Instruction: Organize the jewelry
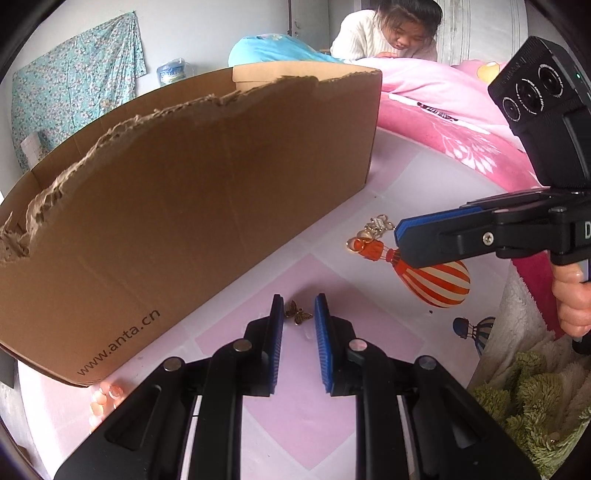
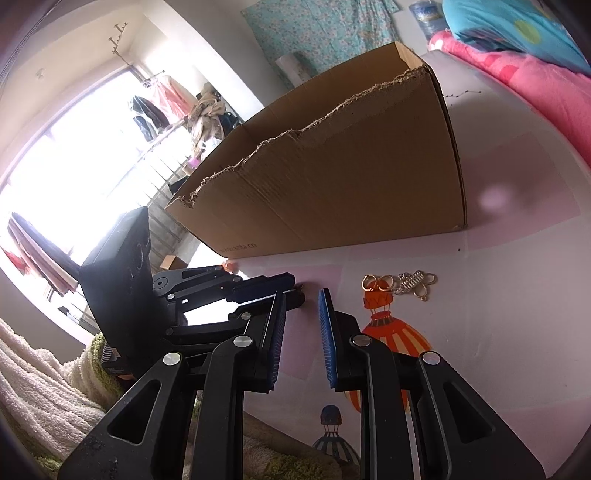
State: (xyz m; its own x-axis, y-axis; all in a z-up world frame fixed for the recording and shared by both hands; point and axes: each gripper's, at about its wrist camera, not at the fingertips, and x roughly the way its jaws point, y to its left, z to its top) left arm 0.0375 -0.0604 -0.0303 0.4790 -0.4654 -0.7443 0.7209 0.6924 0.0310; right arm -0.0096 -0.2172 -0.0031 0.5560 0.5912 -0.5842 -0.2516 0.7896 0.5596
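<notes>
In the left wrist view, the left claw [image 1: 298,306] is seen at lower centre, released, its blue pads [image 1: 322,325] standing apart on either side of a small bronze butterfly charm [image 1: 297,313]; the charm lies on the bench [image 1: 406,177] between the tips, and contact with either pad cannot be told. A torn cardboard box [image 1: 192,206] fills the left and centre of the frame, resting on the bench. To the right of centre, a cluster of gold rings and a silver clasp [image 1: 371,232] lies beside the right claw [image 1: 397,236], whose blue tip is seen edge-on just next to it. A person in a white top [image 1: 369,33] is seen at the top of the frame behind pink bedding [image 1: 443,110].

In the right wrist view, the right claw [image 2: 303,295] is released with nothing between its pads, and the ring cluster [image 2: 399,286] lies on the bench to the right of its tips.
</notes>
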